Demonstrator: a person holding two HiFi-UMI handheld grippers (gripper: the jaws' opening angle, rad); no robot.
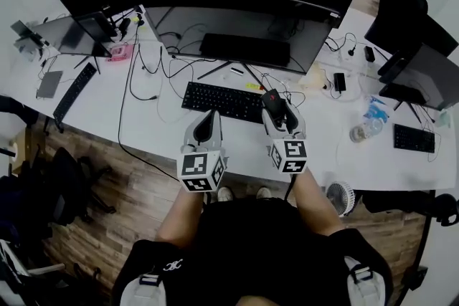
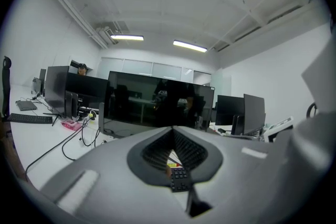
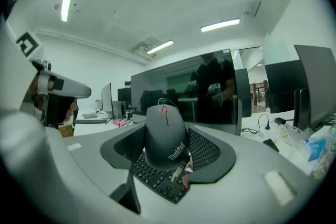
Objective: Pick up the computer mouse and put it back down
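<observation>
**Head view.** Right gripper [image 1: 275, 105]: jaws closed on the computer mouse [image 1: 272, 99], which is held at the tips. The keyboard [image 1: 222, 101] lies beneath the tips and off to their left. Left gripper [image 1: 210, 118]: idle alongside.

**Left gripper view.** Jaws pressed together; nothing is held.

**Right gripper view.** The mouse is clamped by its flanks, with keys visible below the jaws. It is best lowered level and slowly onto bare desk [image 1: 315, 127] right of the jaws, and released only once it is seated.

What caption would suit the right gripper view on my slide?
Right gripper holds a black computer mouse between its jaws, keyboard beneath, wide monitor behind.
</observation>
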